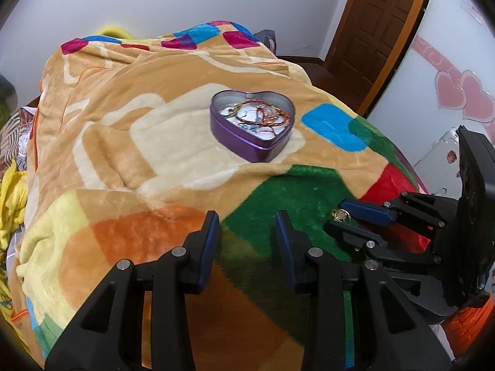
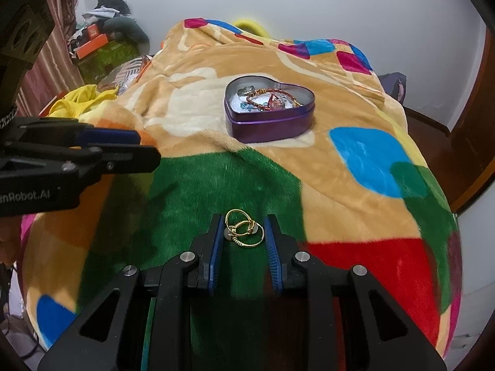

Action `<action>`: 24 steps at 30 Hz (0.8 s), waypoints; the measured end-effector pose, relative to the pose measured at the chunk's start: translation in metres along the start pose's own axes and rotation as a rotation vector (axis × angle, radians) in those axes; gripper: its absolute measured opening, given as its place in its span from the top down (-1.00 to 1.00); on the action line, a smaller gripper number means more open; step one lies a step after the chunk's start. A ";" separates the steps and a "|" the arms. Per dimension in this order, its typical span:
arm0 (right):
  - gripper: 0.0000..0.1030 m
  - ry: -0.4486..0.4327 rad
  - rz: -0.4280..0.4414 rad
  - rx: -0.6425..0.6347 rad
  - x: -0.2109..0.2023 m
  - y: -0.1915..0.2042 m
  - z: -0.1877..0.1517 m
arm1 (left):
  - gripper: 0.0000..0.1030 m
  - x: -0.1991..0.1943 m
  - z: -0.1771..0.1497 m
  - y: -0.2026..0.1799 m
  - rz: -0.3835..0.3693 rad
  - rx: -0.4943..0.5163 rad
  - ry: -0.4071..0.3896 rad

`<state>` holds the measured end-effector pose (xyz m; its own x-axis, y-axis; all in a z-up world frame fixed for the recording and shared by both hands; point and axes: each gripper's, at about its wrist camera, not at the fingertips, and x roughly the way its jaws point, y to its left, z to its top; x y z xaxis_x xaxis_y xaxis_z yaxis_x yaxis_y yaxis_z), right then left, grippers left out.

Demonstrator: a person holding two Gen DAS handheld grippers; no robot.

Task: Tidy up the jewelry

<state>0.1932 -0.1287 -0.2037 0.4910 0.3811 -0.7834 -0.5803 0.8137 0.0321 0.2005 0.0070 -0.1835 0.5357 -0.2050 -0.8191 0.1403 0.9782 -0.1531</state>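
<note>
Most pcs already in heart tin [image 2: 269, 117] at 12. Gold rings [image 2: 244, 228] left on blanket, betw R gripper [image 2: 244, 235] fingers, spread, not yet clamped. L gripper [image 1: 247, 235] spread, empty.

A home bedroom: a bed [image 2: 355, 185] spread with a patchwork-coloured plush blanket [image 1: 139, 154], a brown panelled door [image 1: 377, 21] beyond it, and piled clothes [image 2: 105, 15] beside the bed's far corner.
</note>
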 end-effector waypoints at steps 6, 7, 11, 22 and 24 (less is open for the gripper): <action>0.49 0.036 -0.005 0.009 -0.005 -0.006 -0.006 | 0.28 0.000 0.000 -0.012 -0.012 0.017 0.006; 0.46 0.039 -0.007 0.014 -0.007 -0.007 -0.007 | 0.28 0.000 0.000 -0.015 -0.014 0.023 0.007; 0.38 0.038 -0.008 0.045 -0.017 -0.013 -0.013 | 0.28 0.001 0.002 -0.025 -0.022 0.044 0.008; 0.38 0.012 -0.058 0.157 -0.045 -0.050 -0.031 | 0.28 0.024 -0.009 -0.059 -0.056 0.114 0.056; 0.38 0.007 -0.059 0.180 -0.047 -0.056 -0.033 | 0.29 0.030 -0.012 -0.063 -0.076 0.119 0.069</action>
<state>0.1810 -0.2065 -0.1891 0.5162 0.3275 -0.7914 -0.4242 0.9005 0.0959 0.1975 -0.0606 -0.2049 0.4619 -0.2717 -0.8443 0.2781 0.9483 -0.1530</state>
